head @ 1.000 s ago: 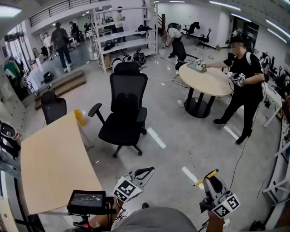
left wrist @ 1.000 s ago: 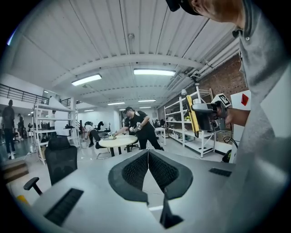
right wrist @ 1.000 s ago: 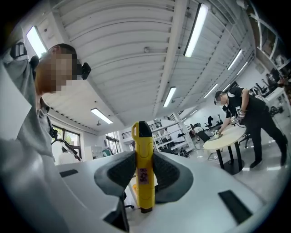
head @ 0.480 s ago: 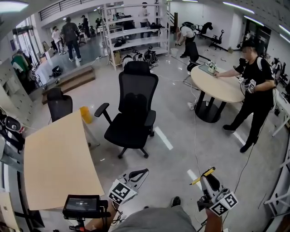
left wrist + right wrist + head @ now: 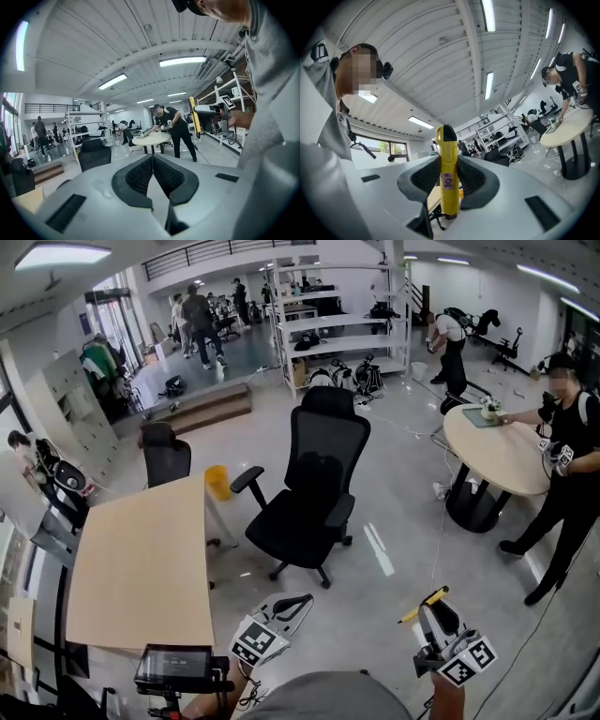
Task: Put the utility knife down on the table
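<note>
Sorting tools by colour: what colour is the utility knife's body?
The utility knife is yellow, black-tipped; clearest in the right gripper view.

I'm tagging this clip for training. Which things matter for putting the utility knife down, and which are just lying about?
For the job: utility knife, clamped in the right hand-held gripper; wooden table.

Just about: left hand-held gripper, shut and empty; black office chair; round table; shelves.
</note>
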Available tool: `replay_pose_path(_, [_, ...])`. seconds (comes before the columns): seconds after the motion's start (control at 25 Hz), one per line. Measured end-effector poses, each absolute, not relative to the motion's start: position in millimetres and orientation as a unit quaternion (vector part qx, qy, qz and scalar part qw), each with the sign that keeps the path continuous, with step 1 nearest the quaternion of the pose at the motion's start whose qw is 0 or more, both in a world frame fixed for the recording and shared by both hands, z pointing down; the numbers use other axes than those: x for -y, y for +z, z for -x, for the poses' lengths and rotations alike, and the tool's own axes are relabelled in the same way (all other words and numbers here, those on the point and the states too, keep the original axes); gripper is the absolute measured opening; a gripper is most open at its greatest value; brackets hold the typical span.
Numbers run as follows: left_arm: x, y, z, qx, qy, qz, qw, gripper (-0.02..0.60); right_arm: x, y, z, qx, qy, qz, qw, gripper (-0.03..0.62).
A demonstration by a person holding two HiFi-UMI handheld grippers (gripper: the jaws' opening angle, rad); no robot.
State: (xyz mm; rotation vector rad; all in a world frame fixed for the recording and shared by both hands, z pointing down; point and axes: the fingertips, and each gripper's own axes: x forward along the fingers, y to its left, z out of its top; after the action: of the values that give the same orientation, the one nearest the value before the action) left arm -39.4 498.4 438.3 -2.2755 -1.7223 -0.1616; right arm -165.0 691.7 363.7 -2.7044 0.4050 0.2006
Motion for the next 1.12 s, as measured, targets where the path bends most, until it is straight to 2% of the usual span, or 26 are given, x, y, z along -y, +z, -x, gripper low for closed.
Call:
replay_pose_path(0.52, [-551.0,431.4,54.2,0.538,-0.064,0.827,0.149,0.006,-774.8,373.0,150.0,-0.202,0.055,0.956,0.206,0.117])
replay_pose_path(1.12, [-508.6,449.4,36.8,0.48,-0.112,0.857,0.149,0.006,-744.3,400.9,94.2,-0.264,0.02,0.934,0.239,0.117])
